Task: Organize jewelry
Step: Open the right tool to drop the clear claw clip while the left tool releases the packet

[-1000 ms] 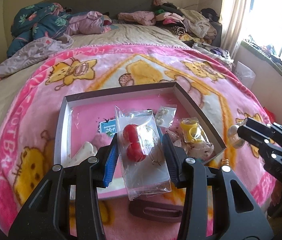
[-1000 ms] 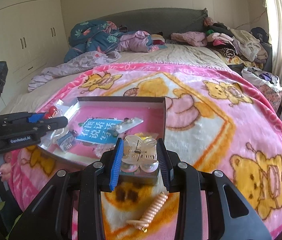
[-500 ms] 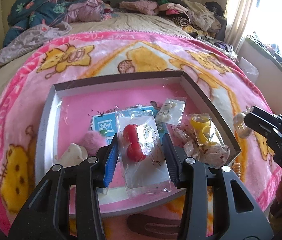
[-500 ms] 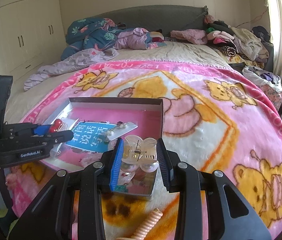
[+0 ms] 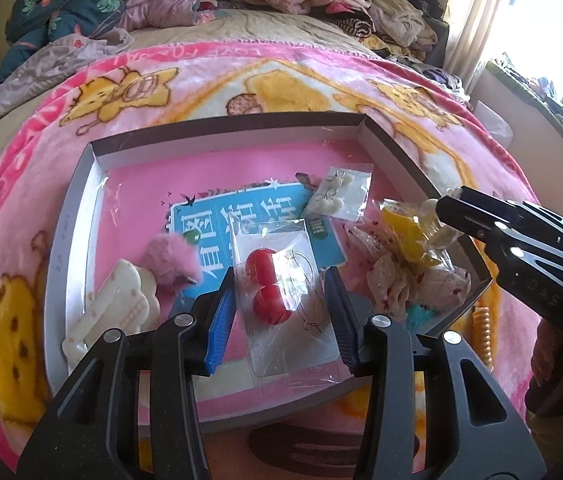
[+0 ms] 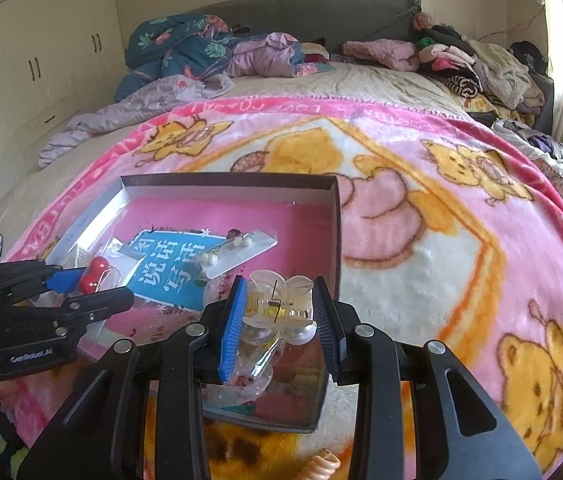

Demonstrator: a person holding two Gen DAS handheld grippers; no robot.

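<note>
Presently, both your claws have come down over the open box (image 5: 81, 184) on the bed blanket (image 5: 241, 80); a second ago the box sat lower and smaller in both views, and now its pink floor fills the left wrist view. Your left claw (image 5: 281, 300) grips a clear packet holding red earrings (image 5: 267, 284) with thin wire hoops, and the packet hangs just above the box floor, over the near edge of the blue card (image 5: 249, 224). Your right claw (image 6: 281, 320) is closed on a clear butterfly hair clip (image 6: 277, 304) with pearl-like beads beneath it, and has moved from outside the box to above its near right corner, where a yellow-contents packet (image 5: 405, 228) and a speckled packet (image 5: 421, 284) already lie. Judged from this, both items are placed for release into the box, and neither has been let go yet. Already inside are a pink fluffy clip (image 5: 171, 258), a cream hair clip (image 5: 117, 308) and a small packet of white earrings (image 5: 339, 196). A coiled orange hair tie (image 5: 481, 332) and a dark hair clip (image 5: 305, 448) remain outside on the blanket, so the sorting is not finished. Writing: the blue card bears large white Chinese characters, which I do not read with confidence; the left claw body, seen from the right wrist, is marked "GenRobot.AI" (image 6: 31, 358); the blanket border carries pink lettering, partly legible as "LOVE".
</note>
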